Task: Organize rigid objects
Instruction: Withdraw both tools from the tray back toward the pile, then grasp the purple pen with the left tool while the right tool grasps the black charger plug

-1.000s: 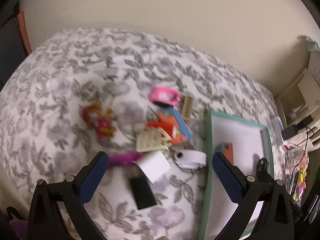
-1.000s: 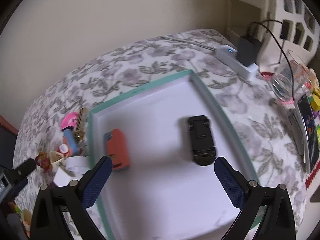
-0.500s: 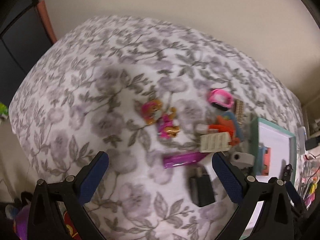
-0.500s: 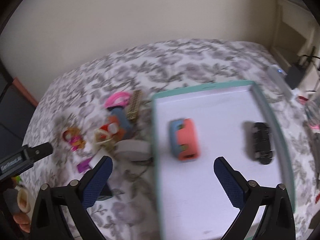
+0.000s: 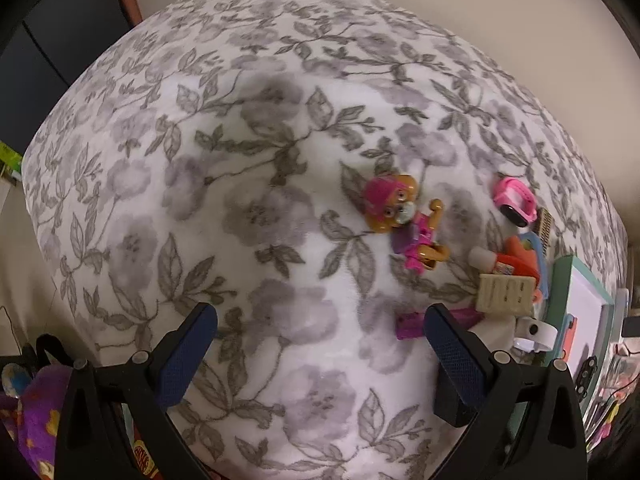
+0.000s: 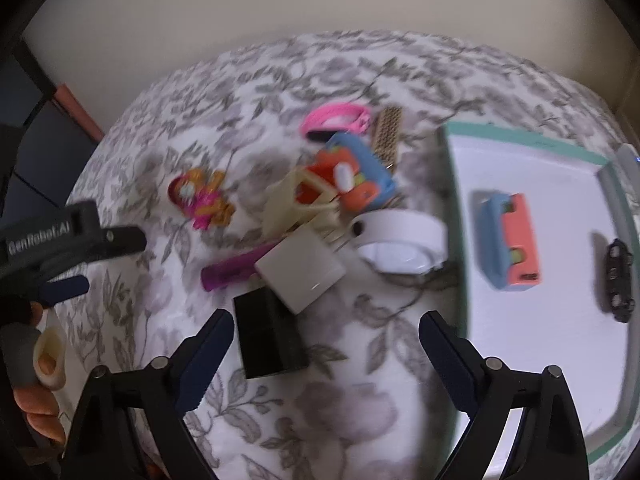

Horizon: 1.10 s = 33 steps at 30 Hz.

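Note:
A pile of small items lies on the floral bedspread [image 6: 352, 400]: a black box [image 6: 268, 336], a white block [image 6: 300, 270], a purple bar [image 6: 236, 270], a white round device [image 6: 400, 246], a pink watch [image 6: 336, 118], an orange-and-blue toy [image 6: 356, 180] and a pink-and-brown pup figure [image 5: 404, 220]. A white tray with a teal rim [image 6: 454, 216] holds an orange-and-blue toy car [image 6: 510, 236] and a black car [image 6: 618, 280]. My right gripper [image 6: 326, 340] is open above the black box. My left gripper [image 5: 320, 332] is open over bare bedspread, left of the pile.
The tray shows at the far right of the left wrist view [image 5: 560, 300]. A beige wall runs behind the bed. Dark furniture [image 5: 60, 40] stands off the bed's far left. A purple plush [image 5: 36, 420] lies by the near left edge. Desk clutter [image 5: 616, 396] sits beyond the tray.
Both grippers swung left, staying open. The right moved from over the tray to over the pile. The left moved off the pile to bare bedspread.

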Motion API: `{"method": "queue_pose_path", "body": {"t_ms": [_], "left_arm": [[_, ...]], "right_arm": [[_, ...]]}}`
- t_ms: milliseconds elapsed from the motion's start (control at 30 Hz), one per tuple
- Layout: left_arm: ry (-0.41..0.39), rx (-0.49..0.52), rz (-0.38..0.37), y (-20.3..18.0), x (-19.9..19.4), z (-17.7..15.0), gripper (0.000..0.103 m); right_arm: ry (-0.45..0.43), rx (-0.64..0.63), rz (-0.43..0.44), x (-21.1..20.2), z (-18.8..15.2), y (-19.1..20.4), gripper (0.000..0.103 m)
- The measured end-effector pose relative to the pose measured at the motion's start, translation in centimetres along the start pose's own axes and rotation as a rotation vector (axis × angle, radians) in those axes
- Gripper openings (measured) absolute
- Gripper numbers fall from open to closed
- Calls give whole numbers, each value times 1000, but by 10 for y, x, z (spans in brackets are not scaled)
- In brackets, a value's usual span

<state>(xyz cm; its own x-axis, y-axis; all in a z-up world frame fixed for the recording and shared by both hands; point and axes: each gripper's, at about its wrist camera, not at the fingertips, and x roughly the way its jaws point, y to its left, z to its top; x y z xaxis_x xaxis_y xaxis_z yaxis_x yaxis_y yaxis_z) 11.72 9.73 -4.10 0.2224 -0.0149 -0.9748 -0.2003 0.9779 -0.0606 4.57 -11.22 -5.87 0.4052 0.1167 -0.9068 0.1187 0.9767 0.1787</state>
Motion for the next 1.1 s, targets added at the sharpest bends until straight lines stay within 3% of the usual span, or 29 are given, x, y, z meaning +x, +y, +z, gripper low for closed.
{"method": "queue_pose_path", "body": {"t_ms": [267, 633, 1100], "left_arm": [[26, -2, 14, 4, 9, 4, 103], [87, 176, 36, -38, 30, -5, 103], [83, 265, 33, -70, 36, -10, 103]], "right_arm": [[45, -47, -14, 17, -6, 12, 88], [66, -39, 6, 29, -8, 14, 68], [62, -47, 16, 32, -9, 16, 45]]}}
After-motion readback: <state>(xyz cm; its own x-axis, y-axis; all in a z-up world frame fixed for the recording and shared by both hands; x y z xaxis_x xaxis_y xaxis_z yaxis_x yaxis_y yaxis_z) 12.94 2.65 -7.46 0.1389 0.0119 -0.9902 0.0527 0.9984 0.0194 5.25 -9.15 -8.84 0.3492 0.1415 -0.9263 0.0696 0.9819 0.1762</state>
